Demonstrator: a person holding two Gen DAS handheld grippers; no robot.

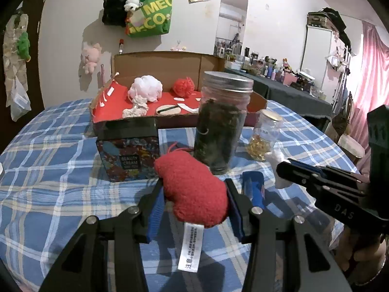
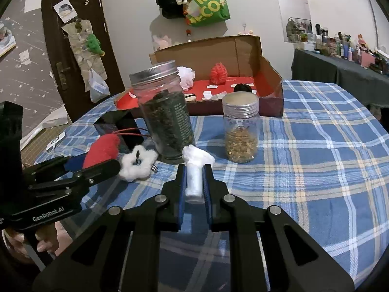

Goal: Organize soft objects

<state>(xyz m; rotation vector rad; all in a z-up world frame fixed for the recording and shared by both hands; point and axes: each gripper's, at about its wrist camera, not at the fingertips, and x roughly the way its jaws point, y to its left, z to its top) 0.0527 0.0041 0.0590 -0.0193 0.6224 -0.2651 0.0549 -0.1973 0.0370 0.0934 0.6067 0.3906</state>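
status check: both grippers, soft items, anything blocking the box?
Left gripper shut on red plush heart. Right gripper shut on white cloth roll. Tall dark-filled glass jar stands before red-lined cardboard box.

Right gripper (image 2: 194, 182) clamped on a white soft roll (image 2: 194, 182), its crumpled end sticking out past the fingertips above the blue plaid tablecloth (image 2: 316, 158). Left gripper (image 2: 97, 163) at left edge pinches a red plush (image 2: 103, 150). Fluffy white pompom (image 2: 138, 164) lies beside the tall dark-filled jar (image 2: 165, 112).

My left claw (image 1: 194, 192) covers the red plush's (image 1: 192, 189) sides; its label print (image 1: 190, 248) is too small to read. The big jar (image 2: 165, 112) hides part of the white pouf (image 2: 186, 75).
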